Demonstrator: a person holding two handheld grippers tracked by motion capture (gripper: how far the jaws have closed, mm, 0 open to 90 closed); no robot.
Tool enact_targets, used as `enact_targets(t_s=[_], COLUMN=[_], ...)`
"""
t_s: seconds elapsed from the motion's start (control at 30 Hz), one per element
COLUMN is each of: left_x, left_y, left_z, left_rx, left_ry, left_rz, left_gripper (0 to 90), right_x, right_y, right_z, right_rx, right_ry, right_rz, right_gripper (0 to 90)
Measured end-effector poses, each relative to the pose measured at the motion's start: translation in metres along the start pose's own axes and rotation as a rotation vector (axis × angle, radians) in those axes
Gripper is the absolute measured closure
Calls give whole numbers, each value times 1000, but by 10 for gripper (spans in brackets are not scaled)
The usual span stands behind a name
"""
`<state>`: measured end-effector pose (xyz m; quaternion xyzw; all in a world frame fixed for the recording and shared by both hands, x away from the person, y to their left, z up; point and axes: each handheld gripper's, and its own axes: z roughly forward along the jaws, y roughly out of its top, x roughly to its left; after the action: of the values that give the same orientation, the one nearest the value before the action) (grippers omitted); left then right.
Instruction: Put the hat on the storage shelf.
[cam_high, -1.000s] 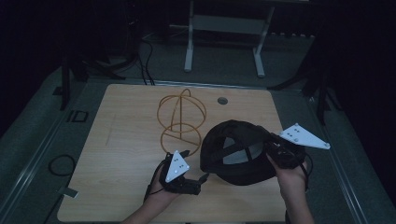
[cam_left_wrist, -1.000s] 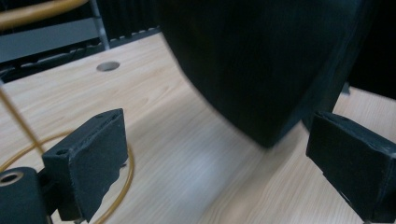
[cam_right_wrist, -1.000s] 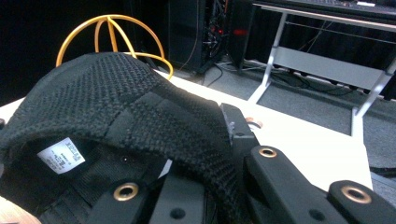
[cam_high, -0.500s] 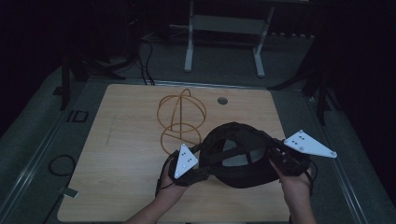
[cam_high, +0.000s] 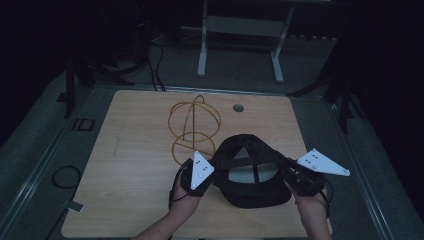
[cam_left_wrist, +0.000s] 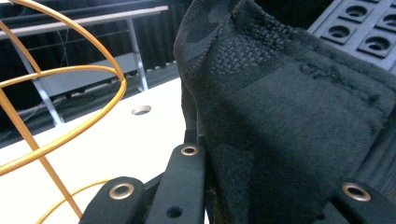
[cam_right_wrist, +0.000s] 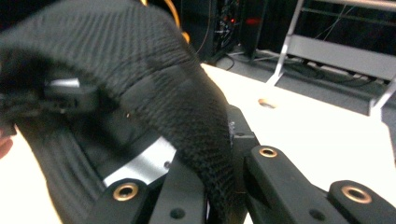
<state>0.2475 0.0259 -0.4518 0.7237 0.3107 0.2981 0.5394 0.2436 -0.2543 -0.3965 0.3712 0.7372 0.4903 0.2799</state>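
1. Item handled: a black cap (cam_high: 252, 172), lying on the near half of the wooden table (cam_high: 135, 165), between the two grippers. From the high view its open underside faces up, with a pale lining patch visible inside and dark bands crossing the opening.
2. Material: the left gripper view shows coarse black woven fabric (cam_left_wrist: 289, 116) with a rougher, fuzzy strip along its upper edge. The right gripper view shows a ribbed black band (cam_right_wrist: 187, 107) arching over the jaws and a light lining panel beneath it.
3. Left gripper (cam_high: 210, 172): at the cap's left rim. Its jaws stand only slightly apart, with the cap fabric pinched between them.
4. Right gripper (cam_high: 287, 172): at the cap's right rim. Its jaws are closed down onto the ribbed band, which passes between them.
5. Each gripper is held by a hand entering from the near edge of the table; a grey three-cornered plate sits on top of each.
6. Surroundings: an orange wire frame (cam_high: 192, 125) of crossing hoops stands on the table just beyond the cap, nearest the left gripper and close to the cap's far-left rim; contact cannot be determined.
7. A small round hole (cam_high: 238, 107) sits in the tabletop near the far edge, well apart from the cap.
8. Beyond the table, a grey metal stand (cam_high: 240, 35) rests on the dark floor.
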Motion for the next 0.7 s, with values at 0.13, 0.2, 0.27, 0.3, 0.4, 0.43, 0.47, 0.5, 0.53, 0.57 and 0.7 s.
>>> enact_targets(t_s=[0.13, 0.2, 0.27, 0.3, 0.4, 0.43, 0.47, 0.5, 0.53, 0.57, 0.7], left_x=[1, 0, 0, 0, 0, 1, 1, 2, 2, 3, 3], left_y=[4, 7, 12, 15, 22, 25, 27, 29, 31, 33, 39], left_z=[-1, -2, -3, -3, -4, -4, -5, -5, -5, -6, -7], left_rx=[9, 14, 16, 16, 10, 6, -1, -4, -10, -13, -17], left_ry=[-10, -4, -6, -6, -4, -8, -6, -4, -8, -5, -12], left_rz=[4, 11, 14, 19, 27, 23, 22, 25, 22, 19, 28], left_gripper=[888, 889, 890, 889, 890, 890, 890, 890, 890, 891, 891], right_x=[1, 0, -1, -1, -2, -2, -2, -1, -1, 0, 4], right_y=[-14, -20, -25, -27, -30, -31, -31, -31, -31, -30, -31], right_z=[1, -1, -3, -4, -7, -8, -9, -10, -12, -14, -21], right_rx=[17, 13, 11, 6, 0, -6, -7, -13, -18, -20, -18], right_ry=[13, 29, 29, 35, 49, 58, 65, 78, 93, 99, 146], right_rz=[13, 26, 37, 43, 56, 55, 51, 52, 46, 38, -6], right_gripper=[877, 874, 872, 870, 837, 810, 776, 753, 731, 701, 590])
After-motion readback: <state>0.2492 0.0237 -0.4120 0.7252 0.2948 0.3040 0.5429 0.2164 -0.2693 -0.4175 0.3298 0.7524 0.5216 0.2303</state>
